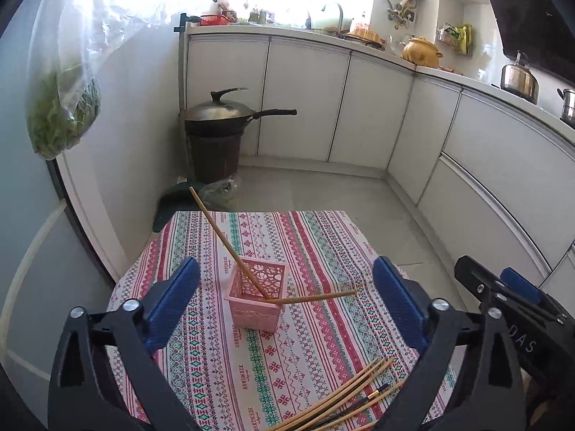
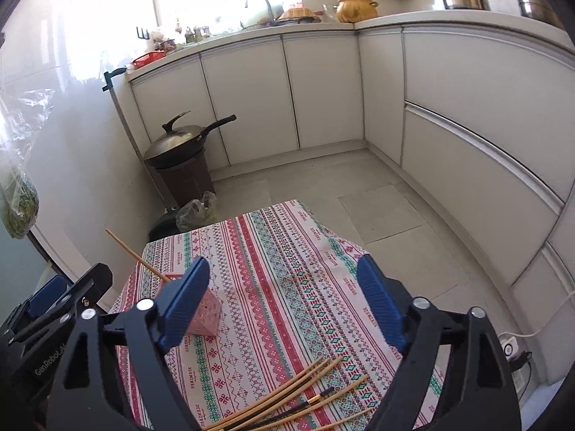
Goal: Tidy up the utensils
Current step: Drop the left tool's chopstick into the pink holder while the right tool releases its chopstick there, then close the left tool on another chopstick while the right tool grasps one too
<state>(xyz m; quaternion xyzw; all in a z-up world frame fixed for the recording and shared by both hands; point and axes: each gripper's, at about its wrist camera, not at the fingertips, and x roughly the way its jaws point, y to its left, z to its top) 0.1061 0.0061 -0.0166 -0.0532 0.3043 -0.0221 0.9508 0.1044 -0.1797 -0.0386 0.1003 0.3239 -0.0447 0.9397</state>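
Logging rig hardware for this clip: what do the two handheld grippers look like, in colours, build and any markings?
Both match. The left gripper and right gripper have black angular frames with triangular cut-outs, silver round bolt heads at the joints, and blue ribbed finger pads. White lettering shows on the bodies: "GenRobot.A" on the left, "DAS" on the right. No cables or sleeves are visible.

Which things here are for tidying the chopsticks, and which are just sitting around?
For the job: pink basket, the two chopsticks in it, loose chopsticks.

Just there: wok, bag of greens, kettle, clay pot.
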